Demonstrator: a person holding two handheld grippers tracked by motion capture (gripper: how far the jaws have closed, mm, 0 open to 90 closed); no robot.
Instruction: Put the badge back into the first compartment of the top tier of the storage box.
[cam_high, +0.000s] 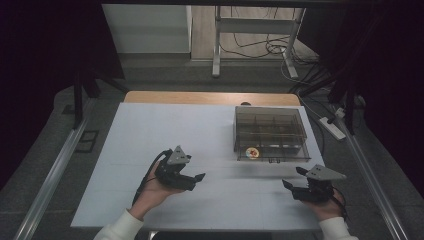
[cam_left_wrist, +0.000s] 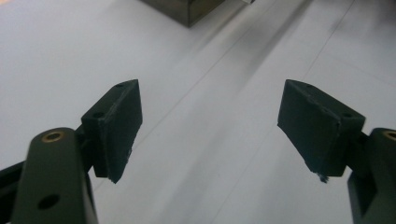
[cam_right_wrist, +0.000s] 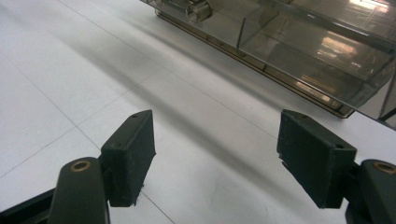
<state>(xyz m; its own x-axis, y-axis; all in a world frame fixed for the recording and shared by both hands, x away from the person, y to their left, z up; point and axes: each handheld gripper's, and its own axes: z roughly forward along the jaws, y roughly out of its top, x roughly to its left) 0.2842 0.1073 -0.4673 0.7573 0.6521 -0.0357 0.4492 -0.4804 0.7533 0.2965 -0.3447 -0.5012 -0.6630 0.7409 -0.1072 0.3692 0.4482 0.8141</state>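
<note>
— How many grippers do you see?

— Two. The left gripper is near the front edge of the table, a bit left of the middle. The right gripper is near the front right corner. A hand holds each one.

— Are they holding anything?

— No. On both, the jaws stand wide apart, with bare white table between them.

— What else is on the table?

— One box. It is see-through and brownish, and it sits by the right edge, toward the back. Thin walls cut it into many small parts; I cannot count them for sure.

— Is anything in the box?

— One small round thing, red and yellow. It lies in a part along the box's front side, near the front left corner. The other parts look bare, as far as I can tell.

— Is the box close to the grippers?

— The right gripper is near its front side, not touching. The left gripper is farther off and points toward it.
</note>
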